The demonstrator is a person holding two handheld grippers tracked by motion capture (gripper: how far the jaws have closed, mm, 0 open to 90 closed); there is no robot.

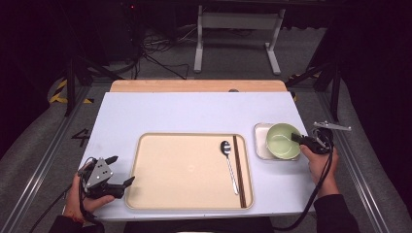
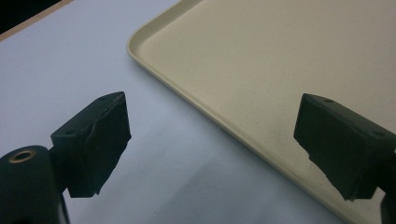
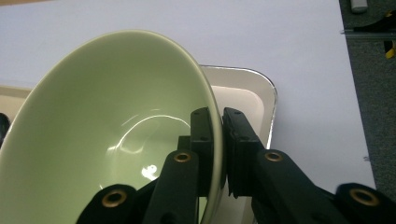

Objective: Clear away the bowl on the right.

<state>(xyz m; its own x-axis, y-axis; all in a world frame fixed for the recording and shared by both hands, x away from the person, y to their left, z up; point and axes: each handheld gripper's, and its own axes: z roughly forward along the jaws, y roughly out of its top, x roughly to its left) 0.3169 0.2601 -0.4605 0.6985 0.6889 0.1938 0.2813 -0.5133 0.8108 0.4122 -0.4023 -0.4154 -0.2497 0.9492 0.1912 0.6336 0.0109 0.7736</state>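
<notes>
A pale green bowl sits over a small white square dish at the table's right. My right gripper is shut on the bowl's rim, one jaw inside and one outside. A cream tray lies in the middle, holding a metal spoon and dark chopsticks near its right side. My left gripper stands open at the tray's left edge, nothing between its jaws.
The white table top has a wooden strip along its far edge. Metal rails run along both sides of the table. A grey frame stand is on the floor beyond.
</notes>
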